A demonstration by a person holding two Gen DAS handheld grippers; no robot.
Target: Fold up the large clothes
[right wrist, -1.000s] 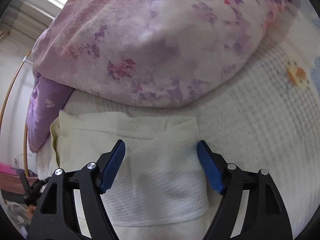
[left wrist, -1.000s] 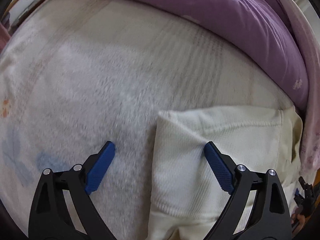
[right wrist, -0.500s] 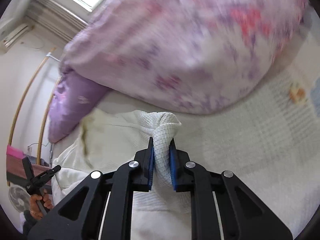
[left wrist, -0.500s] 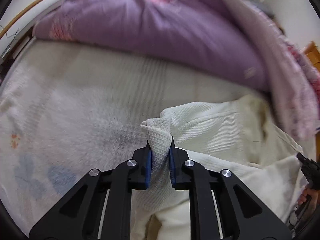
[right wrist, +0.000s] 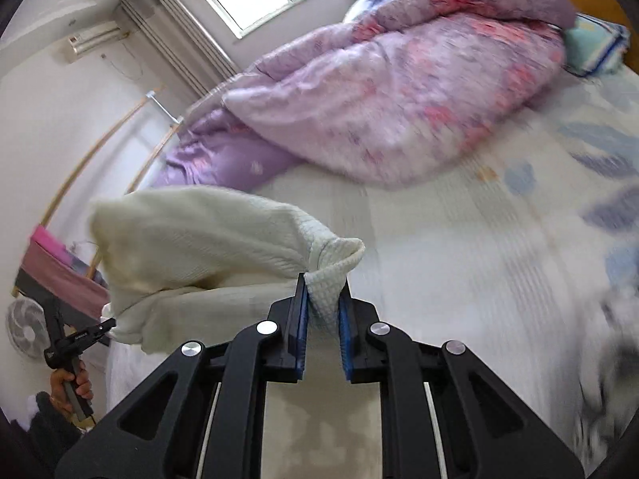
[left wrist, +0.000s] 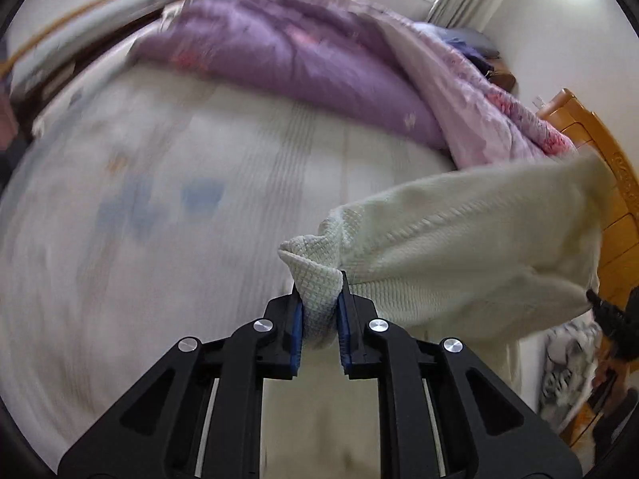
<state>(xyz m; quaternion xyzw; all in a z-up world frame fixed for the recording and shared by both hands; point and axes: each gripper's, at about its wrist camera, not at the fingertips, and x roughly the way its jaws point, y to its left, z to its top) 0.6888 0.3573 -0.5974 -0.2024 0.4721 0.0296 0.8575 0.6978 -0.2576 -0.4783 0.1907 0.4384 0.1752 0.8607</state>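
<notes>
A cream waffle-knit garment [left wrist: 459, 235] hangs in the air above the bed, stretched between my two grippers. My left gripper [left wrist: 319, 311] is shut on one bunched corner of it. My right gripper [right wrist: 322, 307] is shut on the other corner, with the garment [right wrist: 199, 235] sagging away to the left. The other hand-held gripper shows at the right edge of the left wrist view [left wrist: 611, 315] and at the lower left of the right wrist view [right wrist: 76, 343]. The lower part of the garment hangs out of sight below the fingers.
The bed has a pale patterned sheet [left wrist: 179, 207] [right wrist: 479, 239]. A bunched purple and pink floral duvet [left wrist: 319, 60] [right wrist: 399, 92] lies along its far side. A wooden headboard [left wrist: 599, 167] is at the right, a teal pillow [right wrist: 595, 48] by it. A fan [right wrist: 24, 327] stands on the floor.
Both grippers closed on the garment's corners a second ago and have since lifted it off the bed, so it now hangs in the air and more of the room shows.
</notes>
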